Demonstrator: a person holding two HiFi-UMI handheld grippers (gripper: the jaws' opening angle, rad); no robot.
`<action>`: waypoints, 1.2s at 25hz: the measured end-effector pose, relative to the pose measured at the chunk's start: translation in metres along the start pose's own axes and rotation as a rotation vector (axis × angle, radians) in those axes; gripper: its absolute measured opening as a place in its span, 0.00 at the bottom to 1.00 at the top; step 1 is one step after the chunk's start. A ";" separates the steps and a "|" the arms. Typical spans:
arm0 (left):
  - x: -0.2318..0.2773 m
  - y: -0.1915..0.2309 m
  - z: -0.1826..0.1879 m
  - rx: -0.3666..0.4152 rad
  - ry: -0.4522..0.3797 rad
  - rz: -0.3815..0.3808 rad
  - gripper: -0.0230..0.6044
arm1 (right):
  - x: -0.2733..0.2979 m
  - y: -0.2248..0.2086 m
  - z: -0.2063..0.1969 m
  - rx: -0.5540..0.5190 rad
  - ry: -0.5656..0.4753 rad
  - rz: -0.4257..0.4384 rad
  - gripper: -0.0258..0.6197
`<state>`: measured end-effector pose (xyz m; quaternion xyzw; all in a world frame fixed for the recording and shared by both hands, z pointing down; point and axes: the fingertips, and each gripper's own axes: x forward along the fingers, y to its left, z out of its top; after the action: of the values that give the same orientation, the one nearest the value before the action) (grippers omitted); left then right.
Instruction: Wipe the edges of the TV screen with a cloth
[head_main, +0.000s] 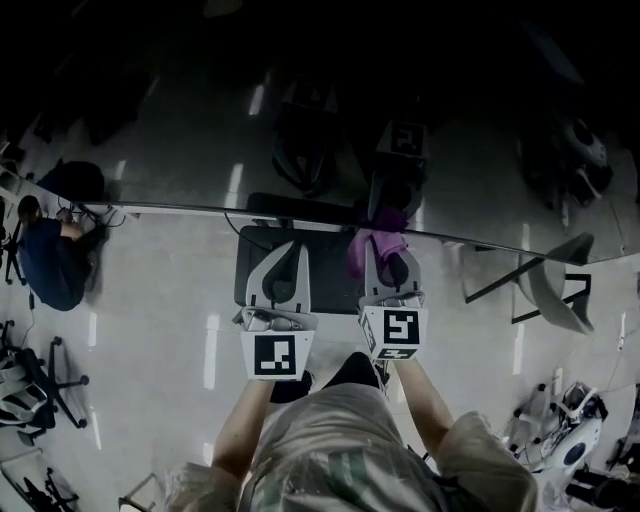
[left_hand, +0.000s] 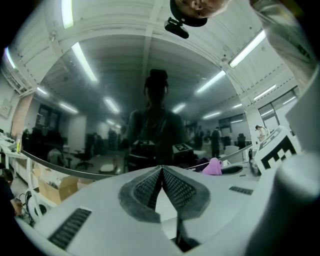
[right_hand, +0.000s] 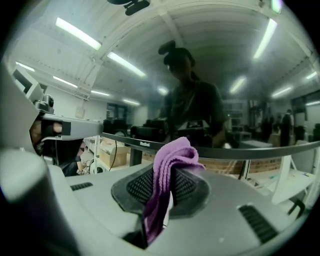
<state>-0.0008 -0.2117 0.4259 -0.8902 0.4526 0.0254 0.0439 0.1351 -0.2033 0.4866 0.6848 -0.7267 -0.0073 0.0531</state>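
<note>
Pale, glossy floor (head_main: 150, 330) all round me, streaked with reflected light. Far left, I've got a person in a blue top (head_main: 50, 262), seated. Just below them on my screen, a black office chair (head_main: 50, 375) on a wheeled base. Over to the right, a grey chair (head_main: 550, 290) with black legs. Lower right corner, some white equipment (head_main: 572, 432); I can't tell what it is. Cardboard boxes (right_hand: 112, 157) sit low at the left of the right gripper view. Long ceiling light strips (left_hand: 84, 62) overhead, and a figure (left_hand: 259, 132) stands far off right.
</note>
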 end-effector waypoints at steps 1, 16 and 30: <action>-0.009 0.024 0.000 0.008 -0.003 0.013 0.06 | 0.007 0.018 0.002 -0.008 -0.002 0.002 0.12; -0.107 0.251 -0.013 -0.031 0.002 0.250 0.06 | 0.095 0.260 0.045 -0.062 -0.072 0.196 0.12; -0.125 0.438 -0.019 -0.026 -0.007 0.248 0.06 | 0.183 0.448 0.071 -0.178 -0.136 0.289 0.12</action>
<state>-0.4277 -0.3701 0.4309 -0.8279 0.5587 0.0396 0.0304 -0.3271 -0.3622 0.4652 0.5637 -0.8160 -0.1101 0.0647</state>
